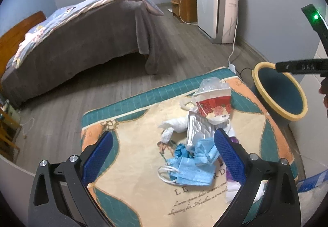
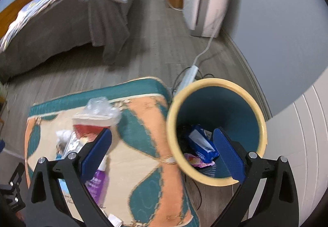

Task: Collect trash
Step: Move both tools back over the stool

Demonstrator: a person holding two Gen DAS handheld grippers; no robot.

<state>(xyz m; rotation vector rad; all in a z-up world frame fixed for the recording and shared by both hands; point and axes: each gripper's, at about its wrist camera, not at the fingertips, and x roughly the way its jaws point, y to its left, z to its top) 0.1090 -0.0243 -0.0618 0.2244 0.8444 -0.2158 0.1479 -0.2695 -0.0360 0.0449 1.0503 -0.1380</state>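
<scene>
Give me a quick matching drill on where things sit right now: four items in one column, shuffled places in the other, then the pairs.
Things:
1. blue face masks
2. blue snack wrapper
3. purple packet
4. power strip

Places:
A. inside the trash bin
B. on the floor beyond the mat's far corner
C. on the mat, between the open fingers of the left gripper
D. on the mat, partly behind the left finger of the right gripper

Pairs: 1-C, 2-A, 3-D, 4-B
</scene>
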